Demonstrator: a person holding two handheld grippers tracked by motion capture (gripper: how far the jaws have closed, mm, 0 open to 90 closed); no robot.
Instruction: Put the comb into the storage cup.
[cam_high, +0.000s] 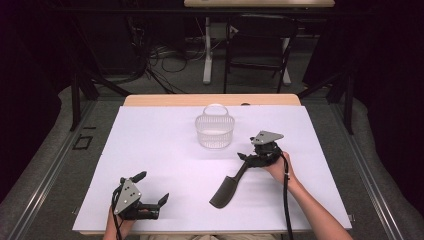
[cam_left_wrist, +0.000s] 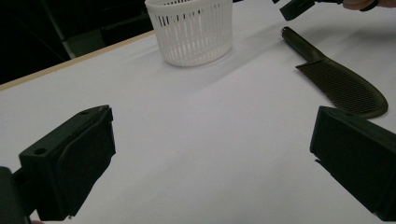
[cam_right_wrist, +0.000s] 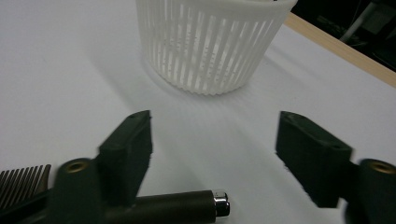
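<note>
- Right gripper (cam_high: 248, 156) down low right of the table's middle, jaws standing partly open, straddling the handle end of a dark comb (cam_high: 227, 189); nothing clamped, pads clear of the handle.
- From the right gripper view, comb handle (cam_right_wrist: 187, 205) lying across the bottom beneath the near jaw, its metal tip poking into the gap between the jaws; looks like a pick-up being lined up.
- Comb flat on the white table (cam_high: 150, 150), toothed blade toward the near edge, handle angled up toward the white slotted basket (cam_high: 215, 131).
- Basket upright near the far edge, around the centre, just beyond the right gripper; apart from the comb.
- Left gripper (cam_high: 152, 192) resting by the near left corner, jaws spread wide, holding nothing; bare table between them in its own view.
- Risk: handle sitting off-centre under one jaw rather than between the two pads, so closing here could pinch just the tip, or press on top and skid the comb sideways.
- Risk: a grip at the very end of the handle, and the long blade could droop or swing.
- Risk: basket close ahead, light; a forward push could knock or shove it.
- Hard to tell: whether the near jaw touches the handle or hovers over it.
- Cut off: comb teeth (cam_right_wrist: 23, 182) only a sliver at the bottom left of the right gripper view; basket contents unreadable through the slots.
</note>
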